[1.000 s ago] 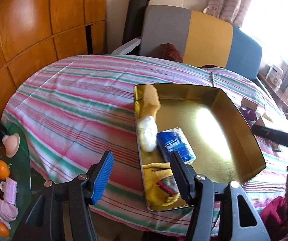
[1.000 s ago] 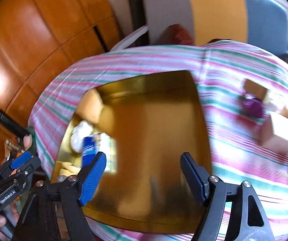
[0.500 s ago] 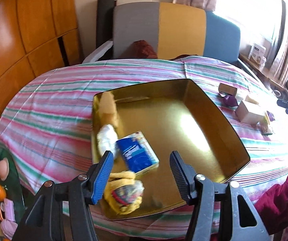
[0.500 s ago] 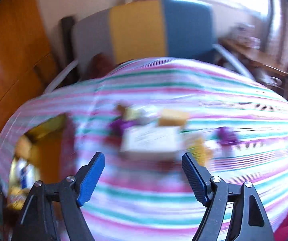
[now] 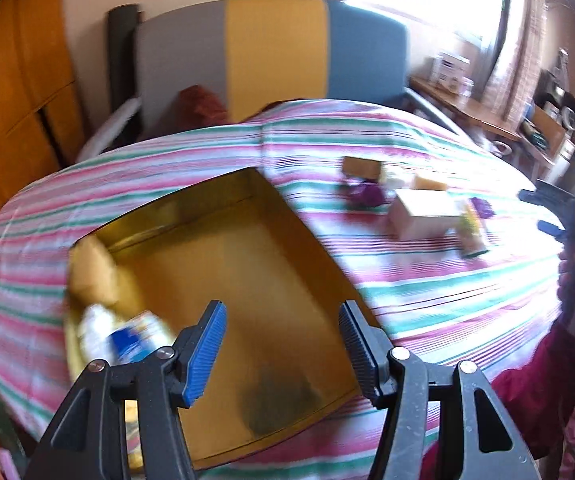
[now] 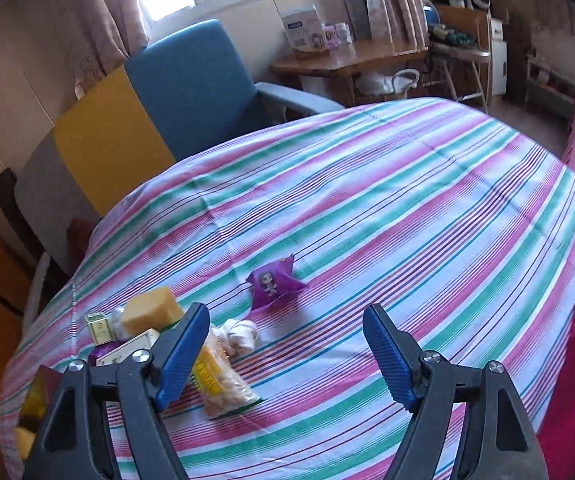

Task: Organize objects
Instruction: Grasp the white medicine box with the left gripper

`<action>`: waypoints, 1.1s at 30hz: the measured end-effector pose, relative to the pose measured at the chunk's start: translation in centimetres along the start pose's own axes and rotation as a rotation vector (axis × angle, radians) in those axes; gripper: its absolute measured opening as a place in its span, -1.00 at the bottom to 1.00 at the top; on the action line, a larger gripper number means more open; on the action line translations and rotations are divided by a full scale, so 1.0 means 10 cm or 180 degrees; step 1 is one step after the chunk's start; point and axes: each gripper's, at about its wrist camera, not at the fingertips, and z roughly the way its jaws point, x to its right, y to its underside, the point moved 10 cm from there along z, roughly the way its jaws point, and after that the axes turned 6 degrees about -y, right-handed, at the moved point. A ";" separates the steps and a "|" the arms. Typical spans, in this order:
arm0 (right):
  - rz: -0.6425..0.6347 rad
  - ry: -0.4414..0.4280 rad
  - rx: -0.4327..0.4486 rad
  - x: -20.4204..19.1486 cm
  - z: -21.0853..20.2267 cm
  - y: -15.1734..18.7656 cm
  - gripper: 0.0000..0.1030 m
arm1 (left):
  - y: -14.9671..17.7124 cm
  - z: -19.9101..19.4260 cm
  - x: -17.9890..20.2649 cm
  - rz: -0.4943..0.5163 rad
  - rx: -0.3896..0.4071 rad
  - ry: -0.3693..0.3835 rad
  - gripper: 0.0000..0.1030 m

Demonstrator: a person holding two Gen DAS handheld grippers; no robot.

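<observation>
Across the middle of the left wrist view, the shallow gold metal tray [image 5: 247,264] is lying on the pink, green and white striped cloth covering the tabletop [image 5: 427,292], with a blurred blue and white packet [image 5: 131,340] and a tan block [image 5: 91,268] sitting along its left wall. The left tongs [image 5: 283,350] are hovering over the tray's lower part, standing wide with nothing between them.

At the lower centre of the right wrist view, the right tongs [image 6: 285,354] are closing slightly but standing wide and gripping nothing. Just above their gap a small purple cartoon-printed sachet [image 6: 273,284] is lying alone on the cloth. Beside the left finger, at lower left, a yellow sponge-like block [image 6: 149,312], a white crumpled wrapper [image 6: 239,334] and a clear bag of pale snacks [image 6: 223,388] are clustering together.
</observation>
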 end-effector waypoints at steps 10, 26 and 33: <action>0.0140 -0.0140 -0.0199 0.02 0.08 0.14 0.62 | -0.23 0.35 1.00 0.0679 -0.0174 0.0388 0.20; 0.0333 -0.0364 -0.0313 0.02 0.11 0.18 0.65 | -0.66 1.07 1.90 0.2099 -0.0236 0.0464 0.60; 0.0379 -0.0432 -0.0403 0.00 0.16 0.22 0.66 | -0.74 1.41 2.13 0.2397 -0.0378 0.0527 0.60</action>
